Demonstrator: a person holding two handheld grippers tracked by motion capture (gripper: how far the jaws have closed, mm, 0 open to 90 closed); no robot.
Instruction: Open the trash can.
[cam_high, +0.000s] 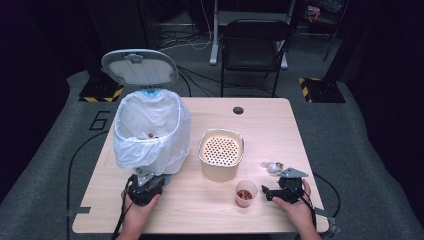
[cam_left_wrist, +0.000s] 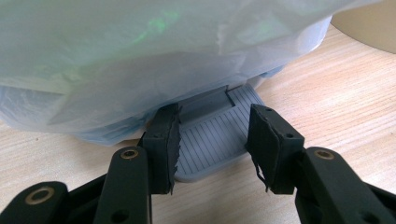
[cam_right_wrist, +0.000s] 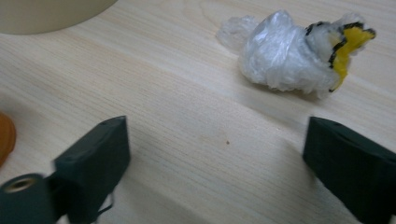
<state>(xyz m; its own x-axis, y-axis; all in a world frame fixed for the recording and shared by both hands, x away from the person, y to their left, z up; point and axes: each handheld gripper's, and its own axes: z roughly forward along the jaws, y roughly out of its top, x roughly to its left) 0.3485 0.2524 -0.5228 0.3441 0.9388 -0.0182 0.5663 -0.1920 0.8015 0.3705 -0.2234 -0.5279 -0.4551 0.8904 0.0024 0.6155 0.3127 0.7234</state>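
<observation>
Bin (cam_high: 150, 135) lid raised, left gripper (cam_left_wrist: 212, 140) open astride pedal (cam_left_wrist: 212, 137); right gripper (cam_right_wrist: 215, 154) open before wrapper (cam_right_wrist: 285, 51); next, grasp wrapper for binning.

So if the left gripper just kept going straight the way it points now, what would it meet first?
The left gripper has its open jaws over the grey ribbed pedal at the foot of the bin. Going straight on, it would probably run into the bin's bag-covered base just behind the pedal, though depth is hard to judge.

Grey ribbed pedal (cam_left_wrist: 212, 140), white bin liner (cam_high: 150, 131), black-yellow-white wrapper (cam_right_wrist: 299, 51)
</observation>
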